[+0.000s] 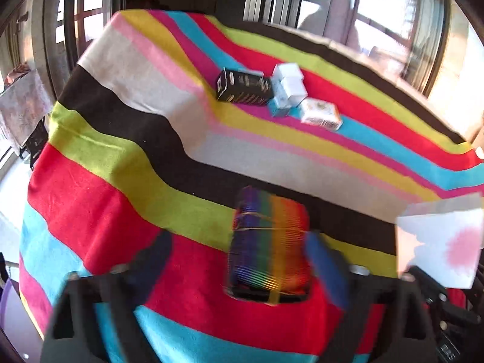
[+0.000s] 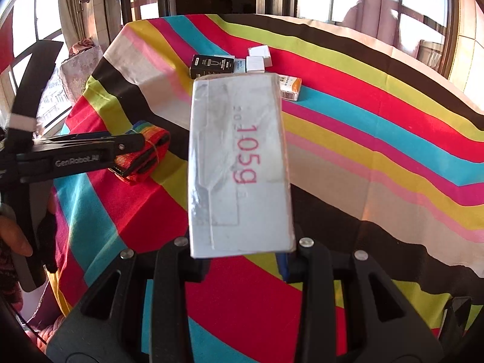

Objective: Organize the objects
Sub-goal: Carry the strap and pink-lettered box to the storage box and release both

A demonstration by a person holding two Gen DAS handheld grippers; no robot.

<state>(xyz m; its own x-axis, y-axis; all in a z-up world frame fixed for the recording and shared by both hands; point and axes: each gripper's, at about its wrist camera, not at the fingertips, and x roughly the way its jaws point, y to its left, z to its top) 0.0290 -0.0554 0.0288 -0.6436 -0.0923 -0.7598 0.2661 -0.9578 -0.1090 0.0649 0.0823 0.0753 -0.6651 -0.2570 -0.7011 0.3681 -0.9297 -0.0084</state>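
My right gripper point(image 2: 242, 257) is shut on a white box point(image 2: 239, 163) printed "105g" and holds it above the striped cloth; the box also shows at the right edge of the left wrist view point(image 1: 438, 242). My left gripper point(image 1: 239, 254) is open around a rainbow strap roll point(image 1: 269, 245) bound with rubber bands, lying on the cloth; the right finger is near it, the left stands apart. The roll also shows in the right wrist view point(image 2: 145, 154). At the far side a black box point(image 1: 243, 87), white boxes point(image 1: 287, 87) and an orange-white box point(image 1: 321, 114) lie grouped.
The striped cloth point(image 1: 121, 187) covers the table and drops off at the left edge. Windows and a curtain stand behind. A patterned bundle point(image 2: 81, 66) sits past the table's left side. The person's hand point(image 2: 12, 239) holds the left gripper.
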